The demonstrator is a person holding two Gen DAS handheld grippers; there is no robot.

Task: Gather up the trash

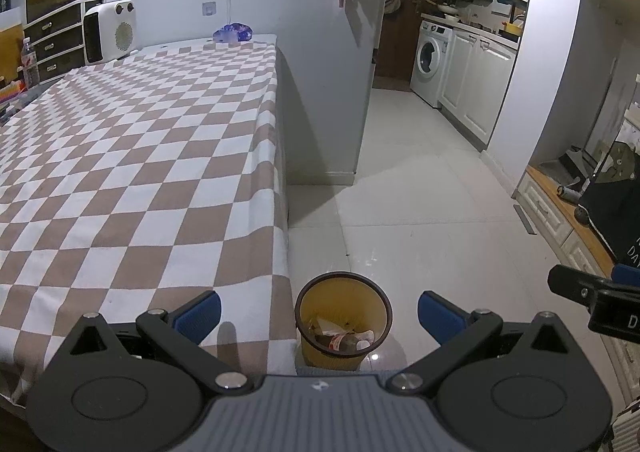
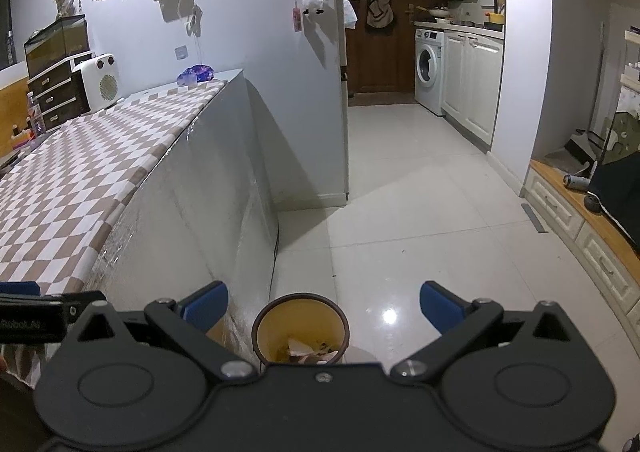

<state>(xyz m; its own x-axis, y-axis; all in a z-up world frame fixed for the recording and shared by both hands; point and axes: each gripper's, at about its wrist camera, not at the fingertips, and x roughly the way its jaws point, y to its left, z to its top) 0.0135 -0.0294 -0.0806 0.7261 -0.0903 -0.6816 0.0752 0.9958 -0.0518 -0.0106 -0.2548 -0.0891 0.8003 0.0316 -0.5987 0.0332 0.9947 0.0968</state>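
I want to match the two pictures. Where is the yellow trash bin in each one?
Left wrist view: the yellow trash bin sits bottom centre, beside the checkered table's corner.
Right wrist view: the bin sits bottom centre, partly hidden by the gripper body.
Shared landmark: the washing machine, far back.

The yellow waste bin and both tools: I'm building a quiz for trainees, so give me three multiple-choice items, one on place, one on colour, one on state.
1. Where does the yellow round plastic waste bin stand?
A. on the tiled floor beside the table
B. on the checkered tablecloth
C. inside the washing machine

2. What colour are the tool finger pads?
A. red
B. blue
C. green

3. What state is the left tool in?
A. shut on a bottle
B. shut, empty
C. open, empty

Answers: 1 A, the bin sits on the white floor tiles by the table edge; 2 B, both pads are blue; 3 C, the fingers are spread with nothing between them.
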